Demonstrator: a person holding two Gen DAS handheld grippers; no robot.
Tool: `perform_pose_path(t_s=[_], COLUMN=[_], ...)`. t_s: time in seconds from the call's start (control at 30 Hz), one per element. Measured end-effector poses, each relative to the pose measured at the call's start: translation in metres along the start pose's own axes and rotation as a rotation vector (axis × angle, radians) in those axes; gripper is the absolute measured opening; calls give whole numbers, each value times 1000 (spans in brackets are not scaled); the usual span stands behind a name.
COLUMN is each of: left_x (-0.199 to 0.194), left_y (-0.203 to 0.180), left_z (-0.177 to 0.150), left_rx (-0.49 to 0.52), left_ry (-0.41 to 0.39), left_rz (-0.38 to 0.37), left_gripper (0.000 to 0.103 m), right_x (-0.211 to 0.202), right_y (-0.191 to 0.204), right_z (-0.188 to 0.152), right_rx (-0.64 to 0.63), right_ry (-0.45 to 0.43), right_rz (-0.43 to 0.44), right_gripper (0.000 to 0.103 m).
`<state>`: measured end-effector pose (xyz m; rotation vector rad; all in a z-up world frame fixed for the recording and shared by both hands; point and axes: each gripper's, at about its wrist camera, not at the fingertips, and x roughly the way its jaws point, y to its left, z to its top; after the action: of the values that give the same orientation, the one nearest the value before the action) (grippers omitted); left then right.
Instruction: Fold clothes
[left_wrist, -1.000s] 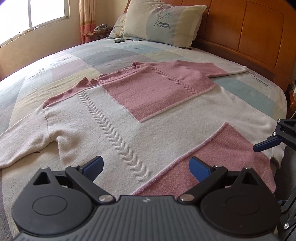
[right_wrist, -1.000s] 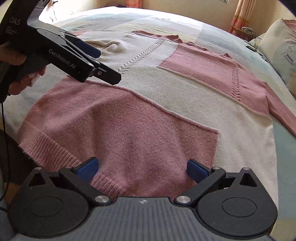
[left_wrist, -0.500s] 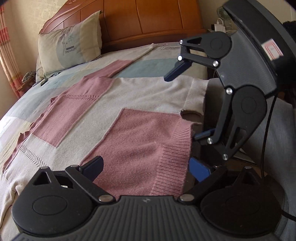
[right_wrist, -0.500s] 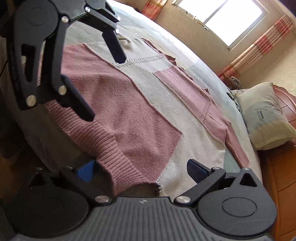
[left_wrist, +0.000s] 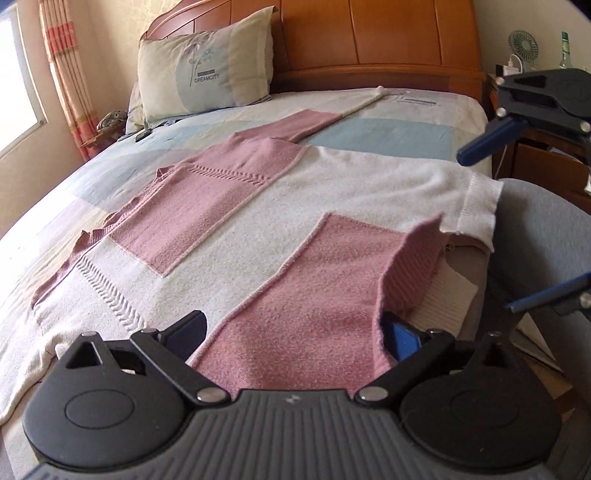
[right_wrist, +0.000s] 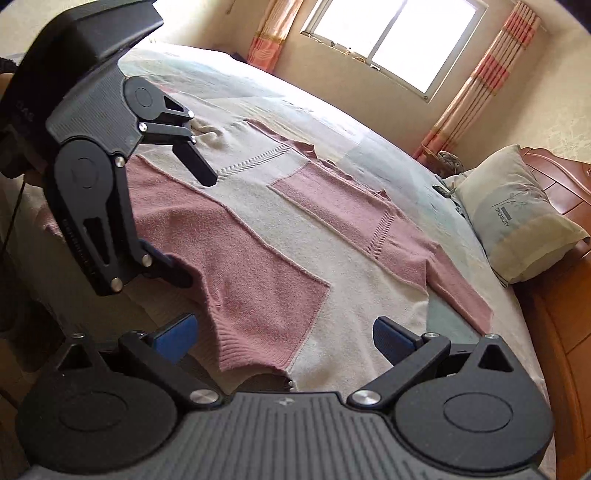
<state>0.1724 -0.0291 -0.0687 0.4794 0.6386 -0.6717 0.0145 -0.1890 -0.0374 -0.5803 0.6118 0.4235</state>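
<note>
A pink and cream sweater (left_wrist: 280, 236) lies flat on the bed (left_wrist: 384, 136), with its hem at the near edge and its neck towards the far side; one sleeve reaches to the pillow (left_wrist: 207, 70). The left gripper (left_wrist: 295, 332) has its fingers spread around the pink hem corner, one finger partly hidden under the cloth. The right gripper (right_wrist: 284, 332) is also spread wide, at the hem. A wooden headboard (left_wrist: 380, 37) and a curtained window (right_wrist: 391, 40) stand behind the bed.

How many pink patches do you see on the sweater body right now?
2. One pink patch lies on the chest of the sweater toward the pillow; the other is at the hem, between the left gripper fingers. The back side is hidden.
</note>
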Motion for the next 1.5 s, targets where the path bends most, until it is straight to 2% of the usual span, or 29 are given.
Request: perform_pose_path(t_s=[0.07, 0.13, 0.17, 0.23, 0.4, 0.47, 0.5, 0.73, 0.77, 0.83, 1.07, 1.17, 1.33, 1.4, 1.5], left_x=[4, 6, 6, 6, -2, -6, -8, -11, -11, -12, -20, -25, -30, -27, -19], left_y=[5, 7, 8, 10, 15, 19, 22, 44, 45, 47, 60, 74, 93, 95, 87], left_z=[1, 2, 2, 4, 5, 5, 5, 3, 2, 2, -2, -7, -15, -17, -18], left_rx=[-19, -29, -34, -46, -73, -89, -97, -209, -213, -219, -246, -289, -375, -384, -332], left_ry=[3, 0, -2, -6, -40, -61, -69, -80, -80, -80, -103, -109, -113, -93, -46], left_rz=[-3, -8, -10, -14, -31, -40, -43, -40, -37, -31, -9, 18, 37, 43, 49], left_gripper=[99, 99, 99, 99, 99, 99, 99, 99, 99, 99, 99, 99, 99, 99, 99], right_x=[-2, -1, 3, 13, 33, 31, 31, 38, 38, 36, 20, 16, 10, 3, -6], right_y=[9, 23, 30, 40, 49, 49, 49, 50, 52, 55, 46, 39, 33, 30, 17], right_z=[-1, -3, -4, -8, -10, -9, -8, -10, -11, -10, -11, -14, -24, -22, -8], right_rx=[-49, -125, -160, -216, -272, -284, -294, -350, -363, -383, -446, -456, -390, -357, -285], right_ry=[6, 35, 57, 93, 126, 130, 132, 144, 143, 142, 146, 175, 240, 231, 177], right_rz=[57, 99, 112, 109, 113, 120, 101, 28, 27, 31, 22, 37, 165, 200, 187], right_gripper=[97, 73, 69, 52, 37, 27, 18, 18, 16, 6, 4, 4, 4, 4, 8])
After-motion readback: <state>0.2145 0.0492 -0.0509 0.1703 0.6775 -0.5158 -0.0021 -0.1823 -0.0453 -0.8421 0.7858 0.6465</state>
